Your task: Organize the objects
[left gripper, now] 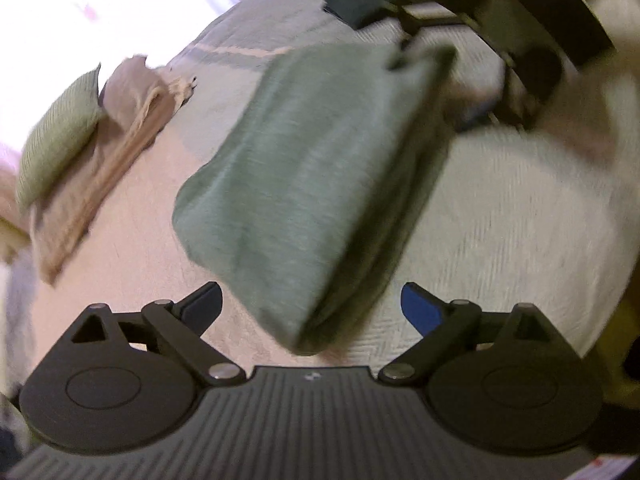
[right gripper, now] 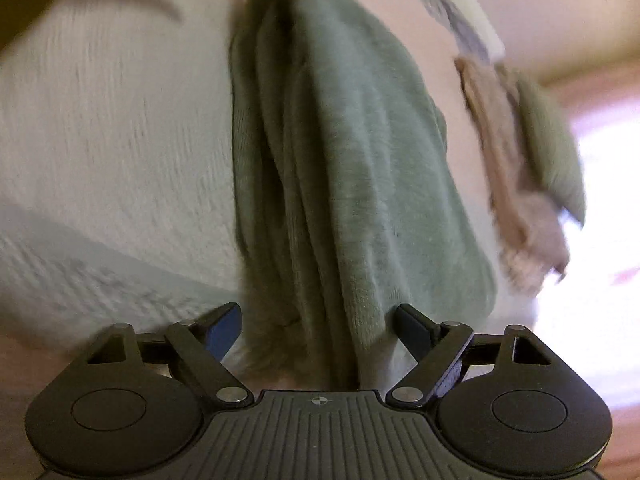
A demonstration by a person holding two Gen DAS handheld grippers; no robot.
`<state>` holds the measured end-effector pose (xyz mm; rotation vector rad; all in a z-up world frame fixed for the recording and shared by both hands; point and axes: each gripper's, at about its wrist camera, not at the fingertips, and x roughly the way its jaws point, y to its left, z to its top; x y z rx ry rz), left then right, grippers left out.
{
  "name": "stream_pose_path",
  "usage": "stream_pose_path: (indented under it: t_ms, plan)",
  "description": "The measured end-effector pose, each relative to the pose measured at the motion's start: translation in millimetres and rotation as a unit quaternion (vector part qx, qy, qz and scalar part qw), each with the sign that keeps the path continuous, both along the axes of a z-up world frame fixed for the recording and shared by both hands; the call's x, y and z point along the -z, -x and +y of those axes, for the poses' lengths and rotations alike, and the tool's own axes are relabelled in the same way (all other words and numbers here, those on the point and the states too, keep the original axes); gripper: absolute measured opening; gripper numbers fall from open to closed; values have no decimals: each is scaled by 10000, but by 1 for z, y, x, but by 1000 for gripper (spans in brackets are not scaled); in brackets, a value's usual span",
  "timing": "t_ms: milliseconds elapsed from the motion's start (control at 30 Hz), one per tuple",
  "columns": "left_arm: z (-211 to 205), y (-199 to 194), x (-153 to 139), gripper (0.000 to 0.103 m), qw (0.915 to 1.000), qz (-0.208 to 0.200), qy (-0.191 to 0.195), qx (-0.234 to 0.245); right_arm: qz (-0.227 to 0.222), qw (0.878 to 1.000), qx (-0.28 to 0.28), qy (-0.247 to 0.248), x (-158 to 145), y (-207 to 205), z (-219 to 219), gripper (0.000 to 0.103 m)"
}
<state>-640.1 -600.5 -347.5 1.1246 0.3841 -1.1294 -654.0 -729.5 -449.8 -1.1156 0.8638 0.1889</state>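
A folded green towel (left gripper: 312, 184) lies on the pale bedspread (left gripper: 520, 220). My left gripper (left gripper: 311, 312) is open, and the towel's near corner lies between its fingers. My right gripper shows at the towel's far end in the left wrist view (left gripper: 424, 52). In the right wrist view the same towel (right gripper: 352, 152) runs away from the camera. My right gripper (right gripper: 318, 330) is open with the towel's near end between its spread fingers.
A folded beige towel (left gripper: 100, 168) and a green striped pillow (left gripper: 60, 136) lie at the far left of the bed; both show at the right in the right wrist view, the towel (right gripper: 500, 168) beside the pillow (right gripper: 552, 152).
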Motion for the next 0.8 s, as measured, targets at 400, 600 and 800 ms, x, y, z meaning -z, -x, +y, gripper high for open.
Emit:
stream_pose_path:
  t_ms: [400, 600, 800]
  plan:
    - [-28, 25, 62, 95, 9782, -1867, -301, 858, 206, 9922, 604, -1069, -71, -51, -31, 43]
    - [-41, 14, 56, 89, 9765, -2032, -341, 635, 466, 9758, 1154, -1797, -120, -84, -42, 41]
    - [-37, 7, 39, 48, 9799, -1762, -498, 794, 543, 9731, 1204, -1889, -128, -76, -38, 41]
